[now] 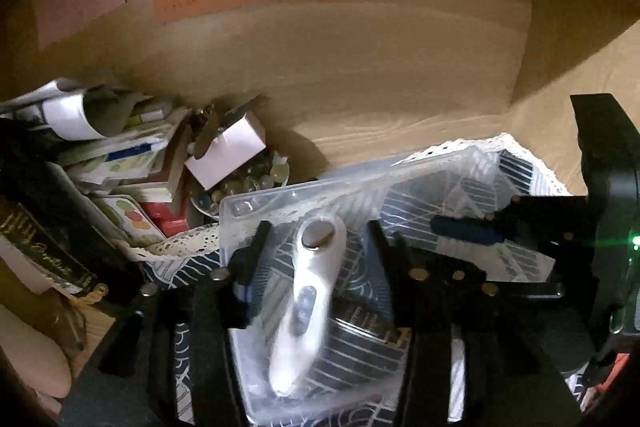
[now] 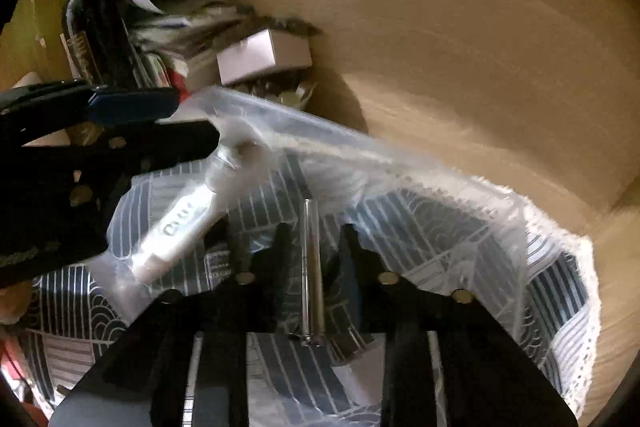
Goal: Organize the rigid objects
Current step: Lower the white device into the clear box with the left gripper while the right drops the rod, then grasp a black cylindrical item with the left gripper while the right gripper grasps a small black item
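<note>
A white handheld device (image 1: 306,303) with a round metal head lies in a clear plastic tray (image 1: 276,203) on a blue-and-white patterned cloth (image 1: 516,163). My left gripper (image 1: 318,247) is open, its fingers on either side of the device. In the right wrist view the device (image 2: 188,223) lies at the left under the left gripper's fingers (image 2: 136,105). My right gripper (image 2: 314,231) is open around a thin metal rod (image 2: 312,267) in the tray (image 2: 400,163). The right gripper's fingers (image 1: 464,231) also show at the right of the left wrist view.
A pile of books and papers (image 1: 120,155), a small white box (image 1: 228,151) and a bowl of glass marbles (image 1: 248,183) sit at the left. A dark bottle (image 2: 92,15) stands behind them. Cardboard walls (image 1: 360,67) enclose the space.
</note>
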Demonstrator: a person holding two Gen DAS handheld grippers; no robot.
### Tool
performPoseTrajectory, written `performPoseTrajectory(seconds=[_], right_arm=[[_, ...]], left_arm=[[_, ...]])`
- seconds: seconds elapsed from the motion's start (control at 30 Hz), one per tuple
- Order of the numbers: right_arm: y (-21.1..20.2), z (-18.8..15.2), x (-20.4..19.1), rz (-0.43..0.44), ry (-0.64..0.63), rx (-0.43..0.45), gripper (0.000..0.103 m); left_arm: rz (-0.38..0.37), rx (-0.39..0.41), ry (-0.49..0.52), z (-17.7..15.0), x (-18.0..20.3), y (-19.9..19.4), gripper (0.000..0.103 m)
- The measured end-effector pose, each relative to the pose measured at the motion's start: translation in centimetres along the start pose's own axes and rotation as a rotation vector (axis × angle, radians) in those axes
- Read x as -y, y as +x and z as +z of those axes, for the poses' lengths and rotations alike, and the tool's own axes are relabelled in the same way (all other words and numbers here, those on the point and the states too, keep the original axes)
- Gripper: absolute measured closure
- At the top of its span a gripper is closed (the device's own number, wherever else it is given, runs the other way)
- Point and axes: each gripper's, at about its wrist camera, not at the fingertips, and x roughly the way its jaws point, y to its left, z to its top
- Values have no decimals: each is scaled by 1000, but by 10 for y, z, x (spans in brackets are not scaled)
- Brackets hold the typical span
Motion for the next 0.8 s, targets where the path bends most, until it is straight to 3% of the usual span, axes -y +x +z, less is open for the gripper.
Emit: performPoseTrajectory(seconds=[0.17,0.3,0.53,0.8], right_arm=[[-39,3,-4,-22,-1,79,68],[-75,-2,-7,-28,12,158,54],[-118,-35,-24,-48,38,215,50],[-119,-92,-47,-40,60,152,51]], left_arm=[[7,52,-6,-5,2,-38,27],[5,86,-26,-16,2,-72,7],[12,90,-28,-55,4,-112,5],[27,32,-11,-113,13,-120,5]])
